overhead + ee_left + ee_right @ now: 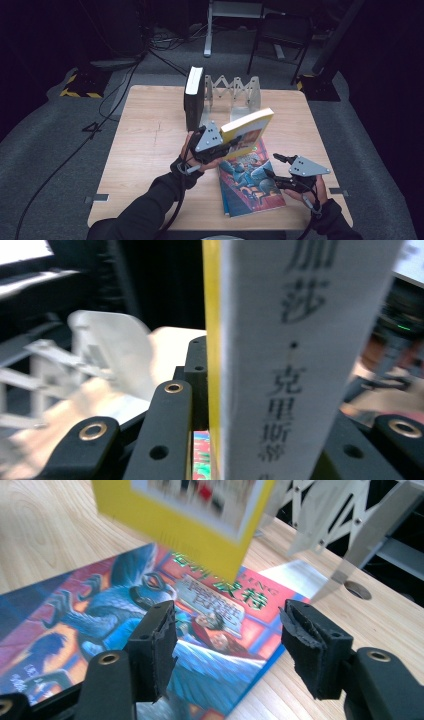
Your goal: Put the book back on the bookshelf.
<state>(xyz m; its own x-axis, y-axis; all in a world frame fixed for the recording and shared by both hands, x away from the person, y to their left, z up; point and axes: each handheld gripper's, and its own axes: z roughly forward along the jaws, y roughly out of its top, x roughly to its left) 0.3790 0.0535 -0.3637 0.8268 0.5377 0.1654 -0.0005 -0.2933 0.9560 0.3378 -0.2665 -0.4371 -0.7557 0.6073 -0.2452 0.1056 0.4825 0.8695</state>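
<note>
My left gripper (229,144) is shut on a yellow book (248,129) and holds it tilted in the air above the table's middle. In the left gripper view the book's white edge with printed characters (300,365) stands upright between the black jaws of that gripper (260,440). A colourful illustrated book (247,180) lies flat on the table below it. My right gripper (272,166) hovers open over that flat book's right edge. In the right gripper view this gripper (232,650) has nothing between its pads, with the illustrated cover (100,615) beneath and the yellow book (185,510) above.
A black book (194,97) stands upright at the left end of a white expandable rack (235,92) at the table's back edge. The rack (340,525) has open slots to the right. The wooden table (145,145) has bare surface on its left side. A chair stands behind.
</note>
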